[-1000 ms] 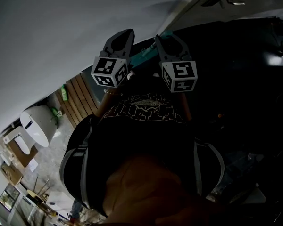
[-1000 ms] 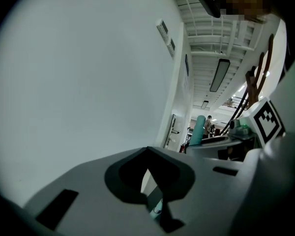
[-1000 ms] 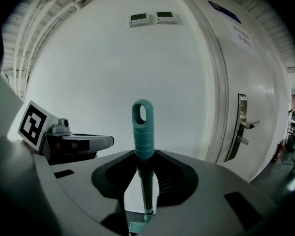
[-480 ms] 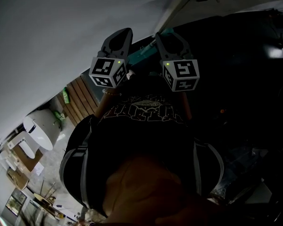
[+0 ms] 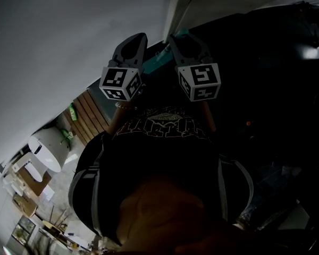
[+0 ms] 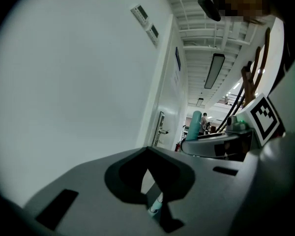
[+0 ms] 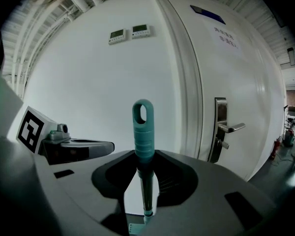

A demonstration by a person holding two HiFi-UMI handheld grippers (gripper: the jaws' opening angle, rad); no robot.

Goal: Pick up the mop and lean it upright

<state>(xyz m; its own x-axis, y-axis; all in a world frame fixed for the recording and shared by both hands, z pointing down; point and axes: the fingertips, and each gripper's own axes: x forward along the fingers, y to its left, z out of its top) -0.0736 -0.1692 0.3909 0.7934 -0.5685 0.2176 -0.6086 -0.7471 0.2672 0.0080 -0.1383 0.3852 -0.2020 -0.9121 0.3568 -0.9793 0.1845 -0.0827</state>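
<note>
The mop's teal handle (image 7: 143, 132), with a hanging loop at its top, stands upright between the jaws of my right gripper (image 7: 143, 181), which is shut on it. Below the jaws the dark shaft runs down to a white and teal joint (image 7: 147, 213). In the head view both grippers are raised side by side toward the wall, with a strip of the teal handle (image 5: 160, 56) showing between the left gripper (image 5: 132, 45) and the right gripper (image 5: 187, 40). The left gripper (image 6: 150, 181) has its jaws slightly apart and grips nothing. A small piece of the mop (image 6: 156, 206) shows through the gap.
A white wall (image 7: 88, 82) faces me, with two small control panels (image 7: 130, 32) high up. To its right is a white door (image 7: 236, 73) with a metal lever handle (image 7: 226, 128). A corridor (image 6: 206, 122) runs off beyond it. The person's dark shirt (image 5: 165, 158) fills the lower head view.
Both grippers have edged slightly up and left in the head view, and the door frame above them has shifted left. The grip on the mop handle is unchanged.
</note>
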